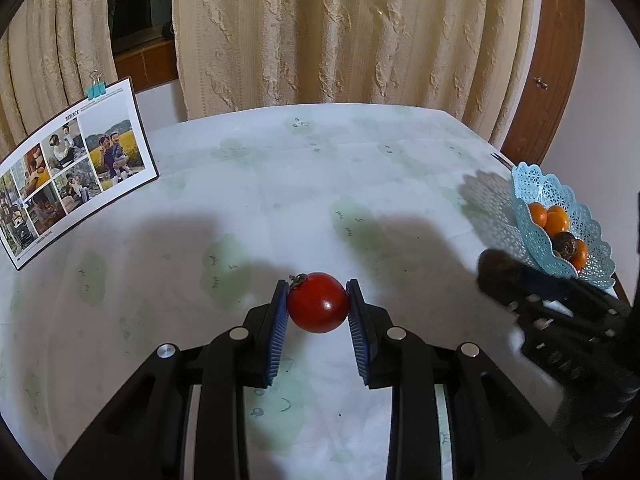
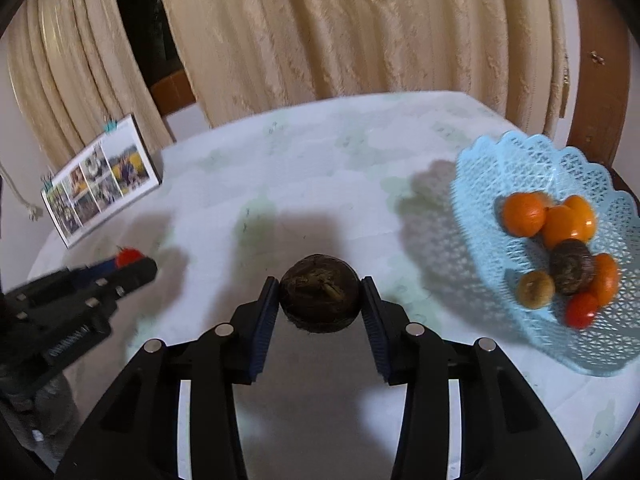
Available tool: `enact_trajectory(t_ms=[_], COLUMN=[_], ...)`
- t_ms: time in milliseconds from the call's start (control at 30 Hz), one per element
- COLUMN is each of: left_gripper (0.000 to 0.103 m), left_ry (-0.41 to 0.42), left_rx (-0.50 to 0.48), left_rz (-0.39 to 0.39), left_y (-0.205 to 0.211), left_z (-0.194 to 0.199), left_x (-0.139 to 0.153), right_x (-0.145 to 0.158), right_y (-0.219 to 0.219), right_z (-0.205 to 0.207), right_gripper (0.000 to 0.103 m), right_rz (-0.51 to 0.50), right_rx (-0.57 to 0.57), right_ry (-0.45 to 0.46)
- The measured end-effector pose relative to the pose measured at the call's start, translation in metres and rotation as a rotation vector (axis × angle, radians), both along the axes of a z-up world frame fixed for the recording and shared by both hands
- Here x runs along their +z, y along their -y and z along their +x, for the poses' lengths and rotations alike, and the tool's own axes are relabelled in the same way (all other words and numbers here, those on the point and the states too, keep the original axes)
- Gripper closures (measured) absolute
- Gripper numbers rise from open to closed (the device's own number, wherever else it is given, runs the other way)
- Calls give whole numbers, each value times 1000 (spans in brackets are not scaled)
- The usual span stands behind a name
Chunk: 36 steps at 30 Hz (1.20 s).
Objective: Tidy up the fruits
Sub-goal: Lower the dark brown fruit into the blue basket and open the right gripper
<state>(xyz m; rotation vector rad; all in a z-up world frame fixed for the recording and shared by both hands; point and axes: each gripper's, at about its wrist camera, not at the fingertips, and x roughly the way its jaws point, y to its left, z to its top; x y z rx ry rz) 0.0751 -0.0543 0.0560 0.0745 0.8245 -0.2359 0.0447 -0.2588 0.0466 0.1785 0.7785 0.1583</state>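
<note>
Two close wrist views, angled down, sharing the table (image 1: 280, 184) and basket (image 1: 596, 236).

Domestic room, likely a dining area. Evidence: cream textured curtains (image 1: 312, 32) across a window, worktop under a pale patterned cloth (image 1: 304, 168), propped family photo collage (image 1: 72, 172) with binder clip, lacy blue fruit basket (image 2: 532, 184), brown wooden door (image 1: 552, 52).

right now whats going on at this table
A person is sorting fruit with a handheld gripper in each hand. The left gripper is shut on a red tomato; the right gripper has its jaws against a dark brown fruit. Both sit low over the table. The blue basket already holds several fruits.
</note>
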Motion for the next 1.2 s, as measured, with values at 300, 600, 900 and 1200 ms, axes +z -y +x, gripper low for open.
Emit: enact_trajectory(t_ms=[300, 600, 900, 1200], left_gripper=[74, 74, 74, 74], left_ry=[1, -2, 6, 27], left_rx=[-16, -26, -43, -84], left_rz=[2, 7, 10, 22], left_y=[5, 10, 19, 43], left_z=[-3, -5, -7, -9], left_x=[0, 0, 3, 12], right_x=[24, 20, 9, 7], right_y=[36, 86, 113, 125], right_z=[-17, -25, -28, -43], right_gripper=[60, 60, 60, 58], right_rz=[26, 64, 86, 66], right_rx=[-91, -223, -314, -354], right_ry=[78, 82, 73, 111])
